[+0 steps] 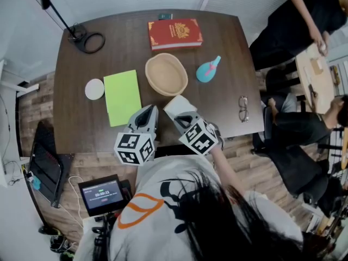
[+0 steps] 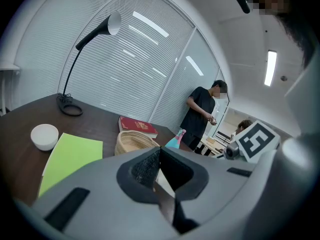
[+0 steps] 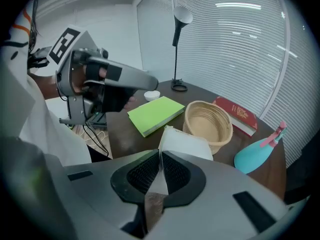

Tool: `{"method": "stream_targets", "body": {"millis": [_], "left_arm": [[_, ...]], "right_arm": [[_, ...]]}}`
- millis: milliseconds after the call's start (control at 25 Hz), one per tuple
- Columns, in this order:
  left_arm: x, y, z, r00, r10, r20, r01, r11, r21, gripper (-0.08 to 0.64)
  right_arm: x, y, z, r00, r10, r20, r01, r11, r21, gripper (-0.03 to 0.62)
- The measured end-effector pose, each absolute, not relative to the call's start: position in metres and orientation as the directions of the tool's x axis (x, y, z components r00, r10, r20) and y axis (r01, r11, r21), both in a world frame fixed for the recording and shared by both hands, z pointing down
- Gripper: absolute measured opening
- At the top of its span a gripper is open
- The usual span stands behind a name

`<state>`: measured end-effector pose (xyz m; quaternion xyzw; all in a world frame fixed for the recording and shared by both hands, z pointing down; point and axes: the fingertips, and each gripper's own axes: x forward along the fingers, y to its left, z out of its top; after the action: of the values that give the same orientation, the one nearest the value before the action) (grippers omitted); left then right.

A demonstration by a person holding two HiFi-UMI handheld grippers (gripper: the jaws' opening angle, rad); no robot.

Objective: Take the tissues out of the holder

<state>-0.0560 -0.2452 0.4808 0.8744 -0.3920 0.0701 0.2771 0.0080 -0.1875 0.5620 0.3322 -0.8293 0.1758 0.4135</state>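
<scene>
**Right gripper view:** I see the right gripper (image 3: 160, 156) clamped on a white tissue sheet (image 3: 184, 143). The sheet fans forward past the fingertips, near the tan woven basket (image 3: 207, 120).

**Head view:** it shows that sheet only as a small white flap ahead of the fingers.

**Left gripper view:** the left gripper (image 2: 160, 154) has its jaws together. I cannot identify a pale sliver (image 2: 165, 183) between its pads, and the head view does not resolve it.
</scene>
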Motion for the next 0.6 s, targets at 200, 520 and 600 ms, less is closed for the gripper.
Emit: {"method": "stream_targets", "body": {"millis": [200,520,600], "left_arm": [[-0.064,-0.247,0.483,0.676,-0.65,0.346,-0.73,-0.529,0.432,0.0],[-0.068,-0.248,0.484,0.676,-0.649,0.349,-0.73,-0.526,0.436,0.0],[-0.069,-0.249,0.484,0.674,-0.651,0.348,-0.732,-0.524,0.436,0.0]], "right_arm": [[0.001,-0.191,0.583,-0.434,-0.369,0.822,-0.707,0.705,-0.057,0.028],[-0.011,-0.198,0.609,-0.477,-0.325,0.817,-0.706,0.695,-0.136,0.029],[-0.014,-0.197,0.615,-0.468,-0.318,0.824,-0.698,0.706,-0.123,0.029]]}}
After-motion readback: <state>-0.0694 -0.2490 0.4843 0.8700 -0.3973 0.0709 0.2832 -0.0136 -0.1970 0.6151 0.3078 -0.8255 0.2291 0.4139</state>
